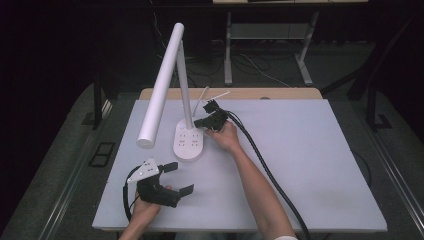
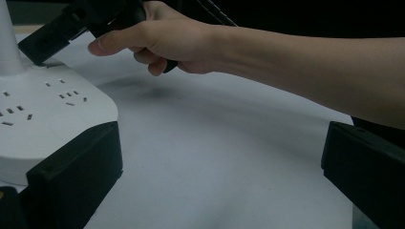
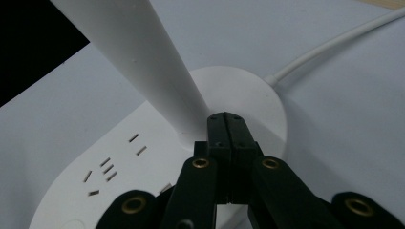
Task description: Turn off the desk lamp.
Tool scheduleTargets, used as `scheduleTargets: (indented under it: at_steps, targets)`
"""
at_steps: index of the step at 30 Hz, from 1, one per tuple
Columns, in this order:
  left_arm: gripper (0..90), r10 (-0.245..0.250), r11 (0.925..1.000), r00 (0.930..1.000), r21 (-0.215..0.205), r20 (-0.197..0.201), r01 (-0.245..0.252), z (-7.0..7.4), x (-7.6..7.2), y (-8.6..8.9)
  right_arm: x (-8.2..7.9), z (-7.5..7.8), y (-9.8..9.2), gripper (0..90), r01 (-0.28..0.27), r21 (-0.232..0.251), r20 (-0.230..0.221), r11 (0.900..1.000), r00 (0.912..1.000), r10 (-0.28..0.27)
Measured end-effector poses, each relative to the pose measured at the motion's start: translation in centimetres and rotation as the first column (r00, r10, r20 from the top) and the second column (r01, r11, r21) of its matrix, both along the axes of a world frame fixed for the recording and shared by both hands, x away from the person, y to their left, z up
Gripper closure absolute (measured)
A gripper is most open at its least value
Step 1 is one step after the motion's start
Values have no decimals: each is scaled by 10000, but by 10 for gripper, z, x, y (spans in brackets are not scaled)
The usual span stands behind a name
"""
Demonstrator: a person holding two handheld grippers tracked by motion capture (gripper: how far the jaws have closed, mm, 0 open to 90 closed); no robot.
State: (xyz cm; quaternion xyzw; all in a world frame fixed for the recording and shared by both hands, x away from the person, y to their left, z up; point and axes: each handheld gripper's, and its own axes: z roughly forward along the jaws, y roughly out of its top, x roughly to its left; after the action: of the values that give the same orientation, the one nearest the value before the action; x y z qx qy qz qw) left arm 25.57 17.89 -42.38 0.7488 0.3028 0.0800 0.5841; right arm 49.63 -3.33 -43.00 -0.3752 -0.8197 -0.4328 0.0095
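A white desk lamp stands at the table's middle left, its long tube head (image 1: 160, 85) slanting down to the left. Its oval base (image 1: 189, 142) carries socket slots (image 3: 102, 169). My right gripper (image 1: 201, 122) is shut with nothing between its jaws. Its tip (image 3: 227, 120) rests at the foot of the lamp stem (image 3: 138, 62), over the base; I cannot tell whether it touches. My left gripper (image 1: 179, 178) stands open near the front left, just below the base. Its two jaws spread wide in the left gripper view, with the base (image 2: 47, 109) by one jaw.
A white cable (image 3: 334, 47) leaves the back of the lamp base toward the table's far edge. The right gripper's thick black cable (image 1: 265, 165) trails across the white tabletop (image 1: 310, 165) to the front edge. Dark floor and desk legs lie beyond.
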Motion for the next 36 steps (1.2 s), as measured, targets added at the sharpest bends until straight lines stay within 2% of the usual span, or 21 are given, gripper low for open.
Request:
scheduleTargets:
  at_steps: [3, 8, 12, 22, 28, 33, 36]
  targets:
    - [0, 10, 10000, 10000, 6, -9, -10, 0, 0, 0, 0, 0, 0, 900, -19, -16, -101, 10000, 9999, 19]
    - [0, 32, 10000, 10000, -20, -17, -32, 0, 0, 0, -1, -2, -1, 900, 55, 94, -6, 9999, 10000, -55]
    - [0, 37, 10000, 10000, -13, 0, -37, 0, 0, 0, -3, 1, 0, 900, 23, -135, 112, 9999, 9999, -22]
    - [0, 73, 10000, 10000, -35, -11, -73, 0, 0, 2, -5, 3, -3, 900, 52, -138, 242, 9999, 9997, -49]
    - [0, 62, 10000, 10000, -45, -1, -62, 0, 1, 2, -6, 12, -9, 900, 19, -118, 426, 9999, 9991, -14]
    - [0, 62, 10000, 10000, -43, -16, -62, 0, 1, 1, -12, 24, -20, 899, 4, 20, 402, 10000, 9992, -5]
    - [0, 54, 10000, 10000, -51, -17, -54, 0, 1, 0, -17, 33, -27, 899, -94, -14, 563, 10000, 9984, 95]
